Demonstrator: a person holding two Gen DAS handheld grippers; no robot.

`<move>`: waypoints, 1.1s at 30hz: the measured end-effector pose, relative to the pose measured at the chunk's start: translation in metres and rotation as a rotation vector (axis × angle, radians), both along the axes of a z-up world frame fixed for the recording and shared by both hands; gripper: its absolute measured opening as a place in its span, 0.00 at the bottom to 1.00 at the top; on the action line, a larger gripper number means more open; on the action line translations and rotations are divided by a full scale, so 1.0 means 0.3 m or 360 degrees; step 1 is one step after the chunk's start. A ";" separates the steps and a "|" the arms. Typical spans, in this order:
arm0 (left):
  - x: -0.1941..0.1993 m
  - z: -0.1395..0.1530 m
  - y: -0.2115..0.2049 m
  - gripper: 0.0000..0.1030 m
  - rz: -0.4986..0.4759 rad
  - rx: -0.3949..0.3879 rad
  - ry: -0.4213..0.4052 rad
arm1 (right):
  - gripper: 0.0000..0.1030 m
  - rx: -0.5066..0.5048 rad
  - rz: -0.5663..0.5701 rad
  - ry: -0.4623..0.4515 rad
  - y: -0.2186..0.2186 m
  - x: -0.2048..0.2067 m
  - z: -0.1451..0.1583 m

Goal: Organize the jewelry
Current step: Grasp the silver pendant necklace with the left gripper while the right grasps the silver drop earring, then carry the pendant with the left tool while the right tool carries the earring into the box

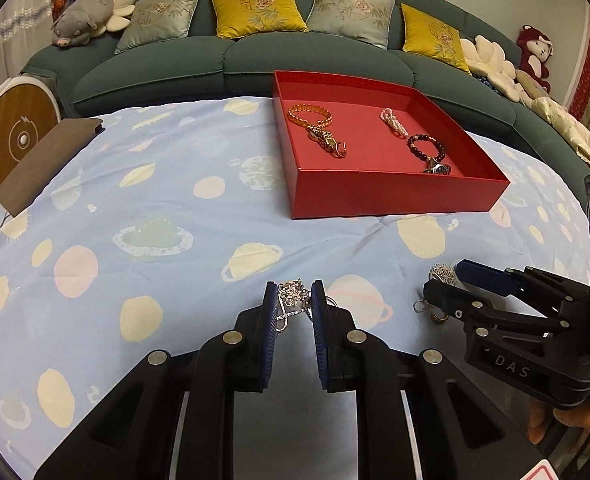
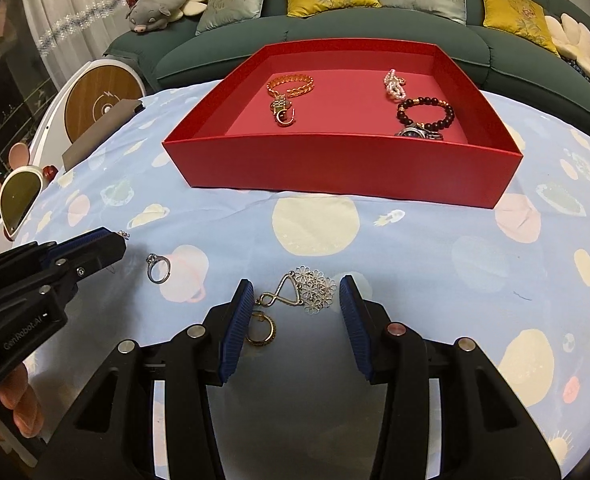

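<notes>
My left gripper (image 1: 294, 294) is shut on a silver floral necklace (image 1: 293, 295) just above the cloth; its chain hangs between the pads. My right gripper (image 2: 295, 294) is open around a silver flower earring (image 2: 315, 285) and a gold figure-eight pendant (image 2: 281, 295); a gold hoop (image 2: 261, 329) lies by its left pad. A silver ring (image 2: 159, 268) lies between the two grippers. The red tray (image 2: 343, 168) holds a gold bracelet (image 2: 291, 82), a gold watch (image 2: 282, 109), a pearl bracelet (image 2: 394, 83), a dark bead bracelet (image 2: 426, 112) and a dark watch (image 2: 417, 133).
The table wears a light blue planet-print cloth (image 2: 415, 248). A brown notebook (image 1: 47, 160) lies at its left edge, beside a round white and wood device (image 1: 19, 136). A green sofa (image 1: 255, 56) with cushions stands behind the table.
</notes>
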State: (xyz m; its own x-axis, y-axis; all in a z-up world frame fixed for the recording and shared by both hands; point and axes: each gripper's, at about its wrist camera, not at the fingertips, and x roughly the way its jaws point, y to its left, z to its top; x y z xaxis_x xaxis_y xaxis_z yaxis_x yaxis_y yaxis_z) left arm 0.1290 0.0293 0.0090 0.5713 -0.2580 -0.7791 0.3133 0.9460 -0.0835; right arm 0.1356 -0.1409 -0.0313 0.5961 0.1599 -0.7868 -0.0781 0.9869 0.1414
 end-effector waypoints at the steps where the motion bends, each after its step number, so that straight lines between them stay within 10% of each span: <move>1: 0.000 -0.001 0.002 0.14 -0.0002 0.0001 0.0001 | 0.39 -0.0034 0.0012 -0.0008 0.012 0.002 -0.001; 14: 0.017 0.006 0.032 0.14 0.0009 -0.0031 0.0023 | 0.07 -0.0021 0.0051 -0.0037 0.032 -0.002 0.024; 33: 0.106 0.245 -0.076 0.14 -0.0027 -0.0151 -0.0087 | 0.07 0.0114 -0.0042 -0.0258 -0.081 0.019 0.289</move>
